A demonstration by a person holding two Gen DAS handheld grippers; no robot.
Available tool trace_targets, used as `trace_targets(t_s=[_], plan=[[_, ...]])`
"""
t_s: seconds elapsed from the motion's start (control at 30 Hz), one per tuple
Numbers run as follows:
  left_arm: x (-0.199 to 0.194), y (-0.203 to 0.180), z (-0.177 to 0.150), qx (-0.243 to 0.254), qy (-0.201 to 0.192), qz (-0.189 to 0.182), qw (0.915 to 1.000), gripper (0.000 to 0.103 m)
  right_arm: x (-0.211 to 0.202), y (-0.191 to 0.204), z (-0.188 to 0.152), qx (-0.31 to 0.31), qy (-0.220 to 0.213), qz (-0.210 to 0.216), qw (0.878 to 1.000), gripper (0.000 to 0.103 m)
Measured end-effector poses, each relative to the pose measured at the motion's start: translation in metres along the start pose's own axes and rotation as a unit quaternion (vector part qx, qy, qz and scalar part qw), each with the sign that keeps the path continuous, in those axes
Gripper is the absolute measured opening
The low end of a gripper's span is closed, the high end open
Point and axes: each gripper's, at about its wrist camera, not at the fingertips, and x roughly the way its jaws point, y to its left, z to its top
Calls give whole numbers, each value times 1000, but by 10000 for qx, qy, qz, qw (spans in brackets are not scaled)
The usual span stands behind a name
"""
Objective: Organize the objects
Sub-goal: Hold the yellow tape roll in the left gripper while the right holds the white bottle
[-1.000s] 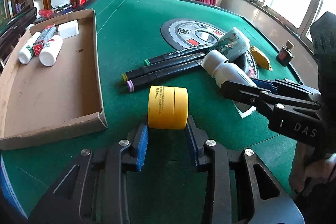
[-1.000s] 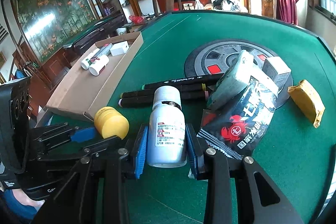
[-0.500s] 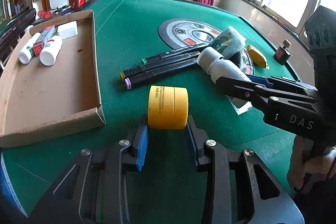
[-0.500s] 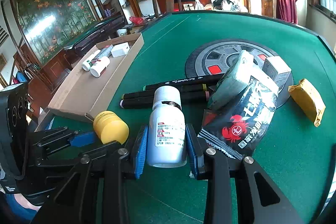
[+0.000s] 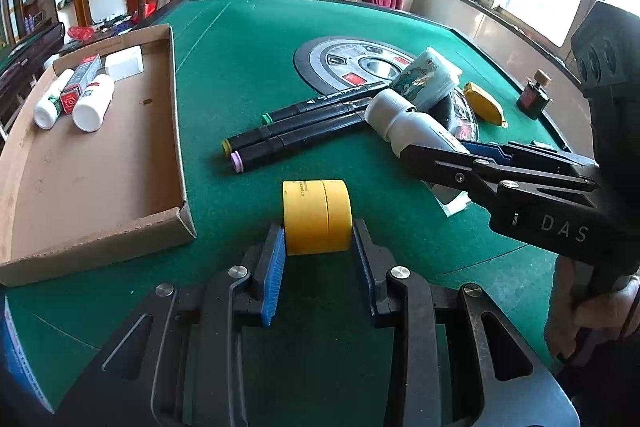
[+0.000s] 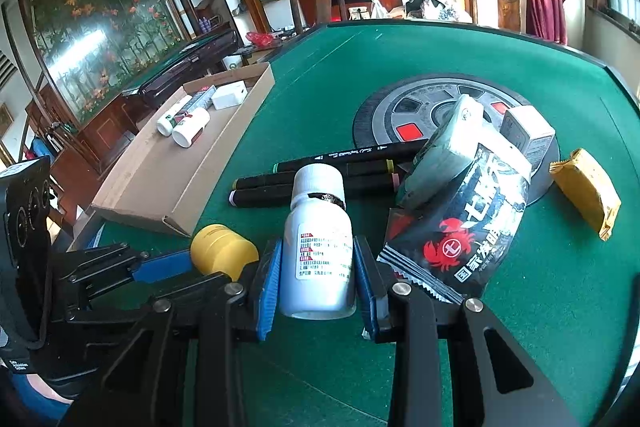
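Note:
My left gripper [image 5: 318, 247] is shut on a yellow tape roll [image 5: 316, 215], its blue pads [image 5: 274, 267] pressing both flat sides just above the green felt. The right wrist view shows the same roll [image 6: 222, 251] at lower left between the left gripper's fingers [image 6: 160, 267]. My right gripper [image 6: 318, 259] is shut on a white labelled bottle [image 6: 318, 227] whose cap points away from me. In the left wrist view that bottle [image 5: 400, 123] sticks out of the right gripper [image 5: 432, 143], close to the markers [image 5: 300, 131]. I cannot tell whether either object touches the felt.
An open cardboard tray [image 5: 100, 167] lies to the left, with two white bottles [image 5: 94, 103] and small boxes at its far end. Behind the grippers lie three black markers, a black crab snack bag [image 6: 460, 227], a tissue pack [image 6: 440, 155], a yellow packet [image 6: 588, 195] and a small dark bottle [image 5: 534, 95].

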Motion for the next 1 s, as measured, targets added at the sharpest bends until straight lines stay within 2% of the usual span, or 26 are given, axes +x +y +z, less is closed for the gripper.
trace_targets(t_s=[0.43, 0.6, 0.87, 1.0], plan=[[11, -2, 7, 31, 143, 57, 9999, 33, 4, 4, -3, -20, 113, -47, 9999, 34], [27, -2, 15, -35, 373, 63, 9993, 35, 8, 4, -4, -71, 174, -45, 9998, 34], [27, -3, 15, -42, 377, 191, 9991, 35, 10, 0, -4, 36, 163, -84, 9998, 34], [19, -2, 19, -114, 228, 121, 9996, 35, 6, -5, -2, 174, 54, -77, 9998, 34]])
